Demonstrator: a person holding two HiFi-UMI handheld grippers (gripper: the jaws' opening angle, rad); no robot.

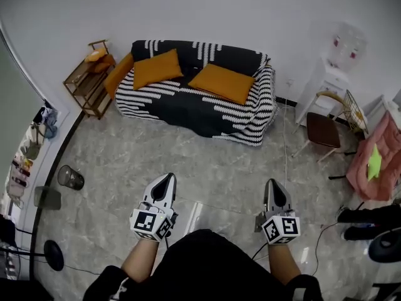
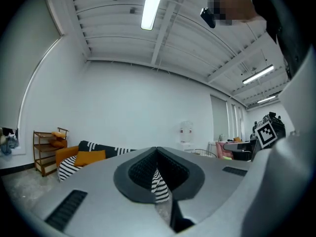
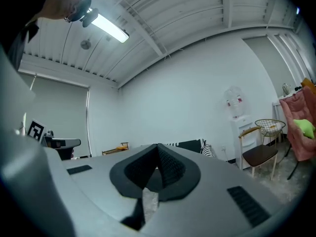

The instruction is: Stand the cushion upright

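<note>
A sofa (image 1: 207, 108) with a black-and-white striped cover stands against the far wall. One orange cushion (image 1: 222, 83) lies flat on the seat at its right. A second orange cushion (image 1: 157, 68) leans against the backrest at the left. Both grippers hover over the floor well in front of the sofa, held level. My left gripper (image 1: 166, 179) is shut and empty; my right gripper (image 1: 272, 184) is shut and empty too. In the left gripper view the sofa (image 2: 81, 159) and an orange cushion (image 2: 90, 157) show far off at the left, beyond the left gripper (image 2: 157, 149). The right gripper (image 3: 158, 147) points toward the sofa's end (image 3: 192, 145).
A wooden shelf rack (image 1: 88, 80) stands left of the sofa. A chair (image 1: 322, 130), a wire basket (image 1: 354, 113), a white cabinet with a water dispenser (image 1: 335, 58) and a pink-draped seat (image 1: 379, 155) are at the right. A small bin (image 1: 70, 177) sits on the marble floor at the left.
</note>
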